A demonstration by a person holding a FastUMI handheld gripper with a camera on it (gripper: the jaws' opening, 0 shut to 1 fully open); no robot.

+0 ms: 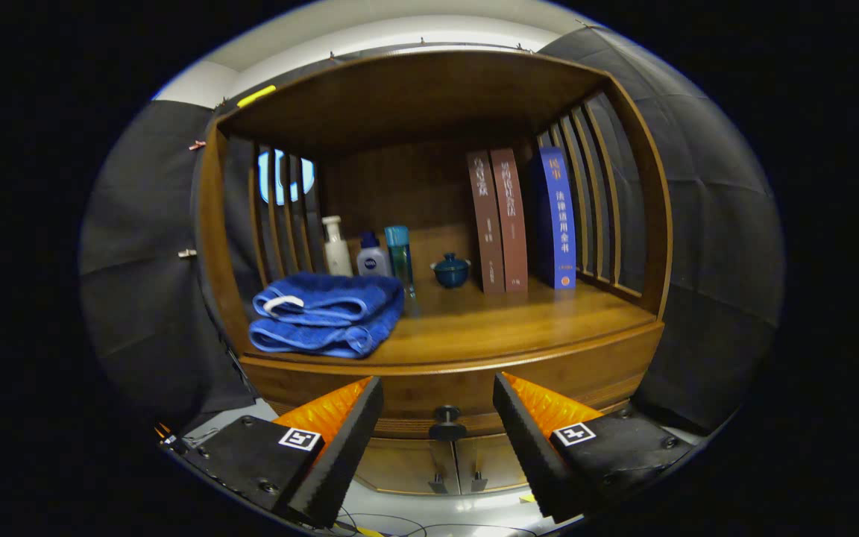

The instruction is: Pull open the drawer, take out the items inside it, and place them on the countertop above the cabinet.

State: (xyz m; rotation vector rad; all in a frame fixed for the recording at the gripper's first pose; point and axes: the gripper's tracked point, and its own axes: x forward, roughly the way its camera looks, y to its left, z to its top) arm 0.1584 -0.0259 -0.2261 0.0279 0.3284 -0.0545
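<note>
Gripper (437,395) fingers spread wide, holding nothing. Drawer knob (447,422) sits between the fingertips, slightly beyond them, no contact. Drawer (437,391) front looks closed, contents hidden. Countertop (489,321) above it carries a folded blue towel (325,313) on the left, 3 bottles (370,253) behind it, a small dark lidded pot (451,271), and 3 upright books (523,220) toward the right. Below the drawer, what seem to be 2 cabinet doors (429,462), partly hidden by the fingers.

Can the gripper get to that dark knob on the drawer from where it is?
Probably yes: the gripper is open, and the drawer knob sits between its spread fingers, just ahead, with nothing in between.
</note>
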